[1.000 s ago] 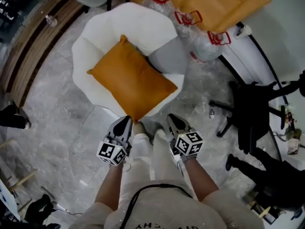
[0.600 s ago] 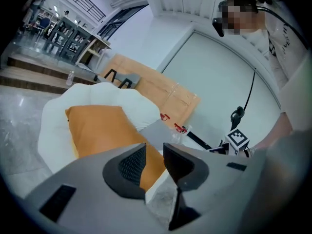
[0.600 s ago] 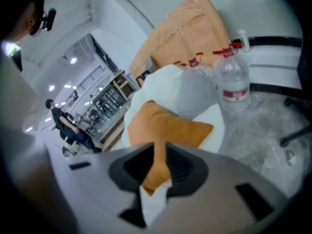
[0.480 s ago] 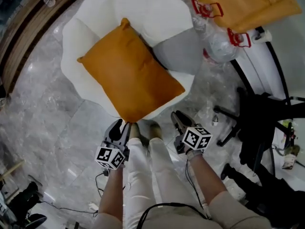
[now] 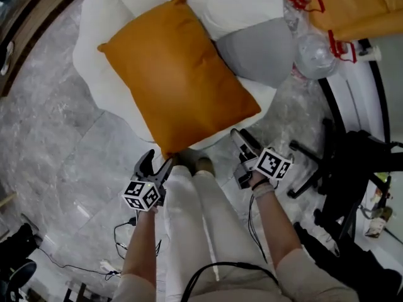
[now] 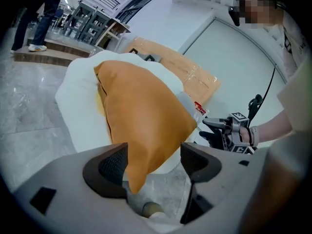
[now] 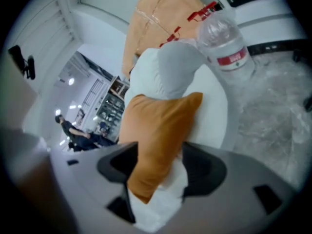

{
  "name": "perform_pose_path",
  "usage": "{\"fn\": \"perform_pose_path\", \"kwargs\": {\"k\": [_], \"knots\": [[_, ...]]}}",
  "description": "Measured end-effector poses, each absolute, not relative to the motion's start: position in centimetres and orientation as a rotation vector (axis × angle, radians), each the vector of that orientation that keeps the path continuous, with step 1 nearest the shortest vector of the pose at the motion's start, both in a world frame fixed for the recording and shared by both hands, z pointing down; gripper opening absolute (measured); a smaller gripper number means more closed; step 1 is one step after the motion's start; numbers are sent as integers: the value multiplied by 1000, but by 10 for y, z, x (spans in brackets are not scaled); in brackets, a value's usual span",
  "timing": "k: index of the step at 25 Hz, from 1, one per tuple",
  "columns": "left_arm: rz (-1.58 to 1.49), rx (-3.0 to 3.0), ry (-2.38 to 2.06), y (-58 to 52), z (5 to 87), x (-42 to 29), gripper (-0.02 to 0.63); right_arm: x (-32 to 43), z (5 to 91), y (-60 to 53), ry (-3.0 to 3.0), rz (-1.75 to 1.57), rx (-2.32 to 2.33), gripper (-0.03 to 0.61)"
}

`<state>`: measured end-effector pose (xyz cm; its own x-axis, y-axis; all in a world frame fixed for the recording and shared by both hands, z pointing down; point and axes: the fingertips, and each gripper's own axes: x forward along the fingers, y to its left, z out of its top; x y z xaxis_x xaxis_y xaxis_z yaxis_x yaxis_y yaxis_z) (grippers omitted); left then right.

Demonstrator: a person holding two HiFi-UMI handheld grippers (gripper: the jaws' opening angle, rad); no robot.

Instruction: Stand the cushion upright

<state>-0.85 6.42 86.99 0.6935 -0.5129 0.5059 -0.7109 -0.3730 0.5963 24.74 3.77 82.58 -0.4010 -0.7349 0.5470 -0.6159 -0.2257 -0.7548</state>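
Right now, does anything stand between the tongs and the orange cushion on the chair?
Nothing visible does. The left tongs and the right tongs have just been opening, and each gripper view shows a corner of the cushion in line between the open jaws, not pressed.

A white armchair (image 5: 91, 68) stands on a grey marble floor (image 5: 56, 162). To its right is a black office chair (image 5: 352, 168), and to its left a curved wooden strip (image 5: 34, 14).

Cushion (image 5: 179, 83) lies flat on armchair (image 5: 88, 68) seat, its near corner overhanging the front edge, just behind the person's shoes (image 5: 203, 164). Second pillow (image 5: 258, 52) on the seat, just right of the cushion. Bottle (image 5: 313, 49) right of the armchair. Office chair (image 5: 352, 162) farther right, nearer the person.
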Motion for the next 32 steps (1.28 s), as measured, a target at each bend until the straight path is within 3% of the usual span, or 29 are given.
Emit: {"fn": "perform_pose_path", "kwargs": {"k": [5, 17, 18, 21, 24, 30, 32], "knots": [[291, 2058, -907, 74, 910, -1, 374, 257, 839, 18, 1804, -1668, -1598, 284], [274, 2067, -837, 75, 950, 14, 374, 283, 850, 0, 1546, -1569, -1520, 291], [272, 2063, -839, 74, 950, 13, 365, 285, 851, -1, 1512, -1569, -1525, 291], [213, 2018, -852, 71, 944, 9, 227, 292, 852, -3, 1417, -1550, -1581, 291], [116, 1971, -856, 66, 930, 6, 152, 298, 851, -5, 1329, -1538, -1591, 291], [67, 1973, -848, 63, 891, -1, 110, 309, 845, -15, 1298, -1598, -1658, 287], [62, 1973, -861, 62, 878, -5, 106, 304, 839, -18, 1354, -1628, -1697, 231]]}}
